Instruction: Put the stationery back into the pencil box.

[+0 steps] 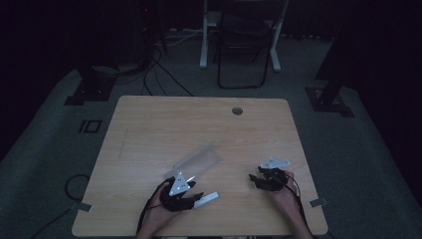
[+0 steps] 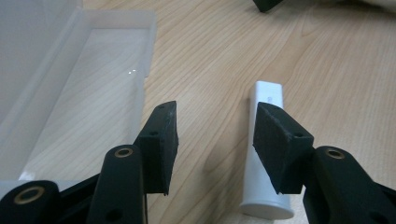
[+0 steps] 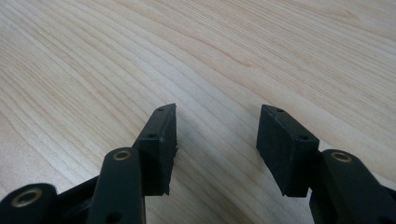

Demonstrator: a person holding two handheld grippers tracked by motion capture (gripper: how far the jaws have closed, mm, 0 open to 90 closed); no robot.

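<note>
Left gripper (image 2: pixel 215 140) open beside white tube (image 2: pixel 266 154); no legible writing.

Pale wood-grain table (image 1: pixel 149 124), white tube (image 2: pixel 266 154) (translucent box (image 2: pixel 84 93) beside).

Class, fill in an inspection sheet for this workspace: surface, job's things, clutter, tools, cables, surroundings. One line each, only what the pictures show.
Surface: light wooden table, a round hole near its far edge.
Job's things: clear plastic box lying open; white oblong piece flat beside it, apart from it.
Clutter: nothing seen.
Tools: left tool open, the white piece partly under one jaw, ungripped; right tool open over bare wood, holding nothing.
Cables: black cable loop on the floor at left; more cables behind the table.
Surroundings: dim room, grey floor, folding chair beyond the table.
</note>
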